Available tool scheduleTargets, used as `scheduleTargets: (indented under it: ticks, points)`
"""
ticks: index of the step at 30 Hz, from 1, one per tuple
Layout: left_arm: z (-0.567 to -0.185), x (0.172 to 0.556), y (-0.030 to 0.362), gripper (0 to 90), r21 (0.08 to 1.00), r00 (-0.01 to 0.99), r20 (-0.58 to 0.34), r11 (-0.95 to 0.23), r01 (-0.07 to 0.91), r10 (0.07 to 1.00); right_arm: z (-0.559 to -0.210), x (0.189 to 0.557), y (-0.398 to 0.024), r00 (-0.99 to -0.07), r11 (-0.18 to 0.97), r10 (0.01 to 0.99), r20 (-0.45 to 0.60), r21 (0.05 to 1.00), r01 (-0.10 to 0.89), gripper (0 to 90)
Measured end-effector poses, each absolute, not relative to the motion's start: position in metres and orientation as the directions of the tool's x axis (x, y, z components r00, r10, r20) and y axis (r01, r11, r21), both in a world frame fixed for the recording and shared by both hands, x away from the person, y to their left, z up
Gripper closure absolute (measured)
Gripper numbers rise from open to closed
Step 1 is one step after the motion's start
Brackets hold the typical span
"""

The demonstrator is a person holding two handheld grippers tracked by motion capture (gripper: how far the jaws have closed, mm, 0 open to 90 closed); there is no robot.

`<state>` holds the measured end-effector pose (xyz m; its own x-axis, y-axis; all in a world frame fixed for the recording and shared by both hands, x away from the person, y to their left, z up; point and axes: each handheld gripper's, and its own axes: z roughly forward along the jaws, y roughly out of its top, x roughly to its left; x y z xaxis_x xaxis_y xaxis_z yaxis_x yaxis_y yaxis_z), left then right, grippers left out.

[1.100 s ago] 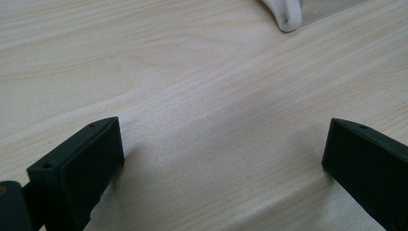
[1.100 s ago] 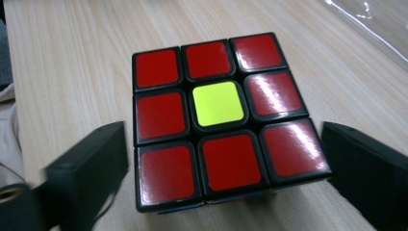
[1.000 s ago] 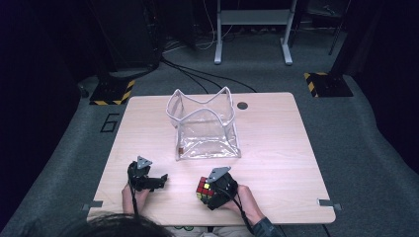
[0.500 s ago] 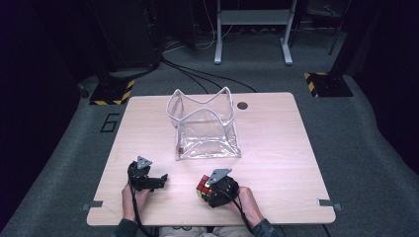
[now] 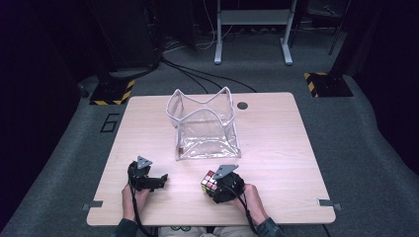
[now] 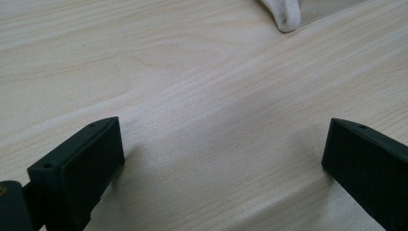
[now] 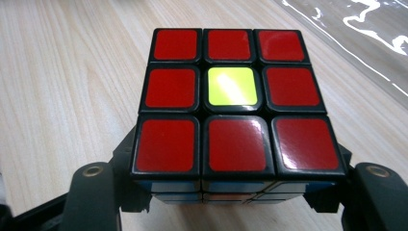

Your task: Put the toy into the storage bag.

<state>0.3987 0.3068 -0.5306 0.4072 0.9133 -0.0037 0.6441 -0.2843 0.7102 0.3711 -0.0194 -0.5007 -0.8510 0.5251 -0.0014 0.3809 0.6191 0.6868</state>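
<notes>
On my left, the left gripper (image 5: pixel 159 178) sits low over the bare worktop (image 5: pixel 276 143) near its near edge, fingers (image 6: pixel 82 166) spread wide with nothing between them. To its right, my right gripper (image 5: pixel 213 185) clamps a Rubik's cube (image 7: pixel 231 101). The clear plastic bag (image 5: pixel 205 126) stands open beyond them, mid-worktop.

Black cables (image 5: pixel 207 75) are being trailed over the grey floor (image 5: pixel 375 148) beyond the table (image 5: pixel 286 148); a yellow-striped base (image 5: pixel 111 92) is being shown far left.
</notes>
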Motion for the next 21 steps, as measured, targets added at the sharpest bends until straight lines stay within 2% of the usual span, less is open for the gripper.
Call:
scheduleTargets:
  ticks: [21]
  points:
    - [-0.531, 0.399, 0.307, 0.6, 0.709, 0.409, -0.003, -0.286, 0.644, 0.913, -0.469, 0.379, -0.041, -0.83, 0.582, 0.557, -0.016, 0.721, 0.377, 33.2]
